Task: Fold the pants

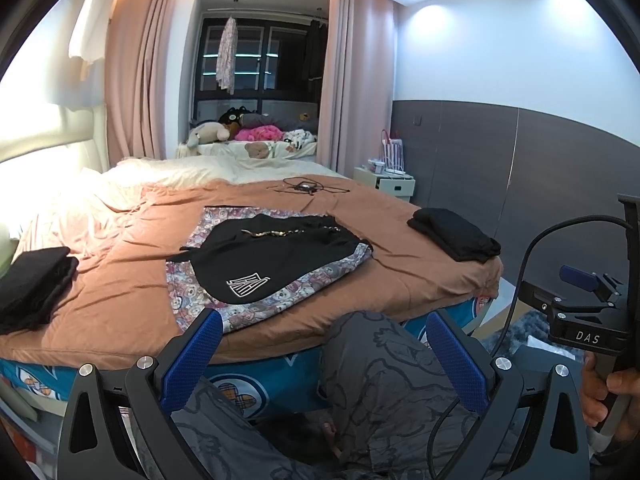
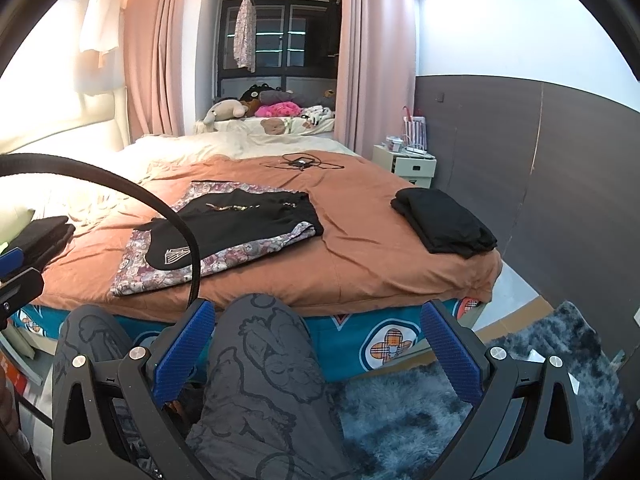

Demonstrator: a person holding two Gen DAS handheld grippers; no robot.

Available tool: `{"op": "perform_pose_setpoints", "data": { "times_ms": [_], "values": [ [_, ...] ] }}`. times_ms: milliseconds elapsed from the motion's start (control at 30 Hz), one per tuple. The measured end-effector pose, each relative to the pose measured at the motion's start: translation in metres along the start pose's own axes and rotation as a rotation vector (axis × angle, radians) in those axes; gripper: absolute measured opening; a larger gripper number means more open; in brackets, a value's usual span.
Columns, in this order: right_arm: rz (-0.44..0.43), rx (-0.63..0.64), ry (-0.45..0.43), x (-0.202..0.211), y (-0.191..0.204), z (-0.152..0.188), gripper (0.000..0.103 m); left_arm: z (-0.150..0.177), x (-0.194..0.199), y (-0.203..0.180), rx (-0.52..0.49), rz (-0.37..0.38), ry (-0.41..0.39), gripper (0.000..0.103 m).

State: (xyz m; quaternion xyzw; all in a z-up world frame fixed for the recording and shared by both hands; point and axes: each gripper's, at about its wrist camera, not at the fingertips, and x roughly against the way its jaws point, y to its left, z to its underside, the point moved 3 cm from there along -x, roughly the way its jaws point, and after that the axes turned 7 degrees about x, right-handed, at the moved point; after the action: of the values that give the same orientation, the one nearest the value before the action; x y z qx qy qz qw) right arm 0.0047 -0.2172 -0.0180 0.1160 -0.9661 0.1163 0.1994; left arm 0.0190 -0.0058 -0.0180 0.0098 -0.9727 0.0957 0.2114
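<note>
Left wrist view: the left gripper [image 1: 324, 356] is held low in front of the bed, its 2 blue-padded fingers [image 1: 196, 356] spread wide with nothing between them. Beyond them, the black pants with a white logo [image 1: 272, 262] lie flat on a patterned floral cloth [image 1: 280, 300], near the middle of the rust-orange bedspread [image 1: 120, 280]. A folded black garment [image 1: 454, 234] sits at the bed's right corner, well apart from the pants; another folded dark pile [image 1: 34, 286] rests at the left edge. The person's grey printed trouser leg [image 1: 376, 372] shows below. At far right, a hand [image 1: 604, 392] grips the handle of the right gripper.

Right wrist view: the right gripper [image 2: 316, 352] is likewise low and clear of the bed, its blue fingers [image 2: 450, 350] spread apart and empty. A black cable [image 2: 120, 192] arcs across the pants. A shaggy grey-blue rug [image 2: 440, 420] covers the floor at right.
</note>
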Motion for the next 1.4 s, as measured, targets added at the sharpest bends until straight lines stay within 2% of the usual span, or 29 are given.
{"op": "perform_pose_setpoints", "data": {
  "times_ms": [1400],
  "values": [
    [-0.028,-0.017,0.001,-0.0038,-0.0015,-0.0072,0.103,0.0019,-0.0056,0.0016,0.006,0.009,0.001,0.103]
  ]
}}
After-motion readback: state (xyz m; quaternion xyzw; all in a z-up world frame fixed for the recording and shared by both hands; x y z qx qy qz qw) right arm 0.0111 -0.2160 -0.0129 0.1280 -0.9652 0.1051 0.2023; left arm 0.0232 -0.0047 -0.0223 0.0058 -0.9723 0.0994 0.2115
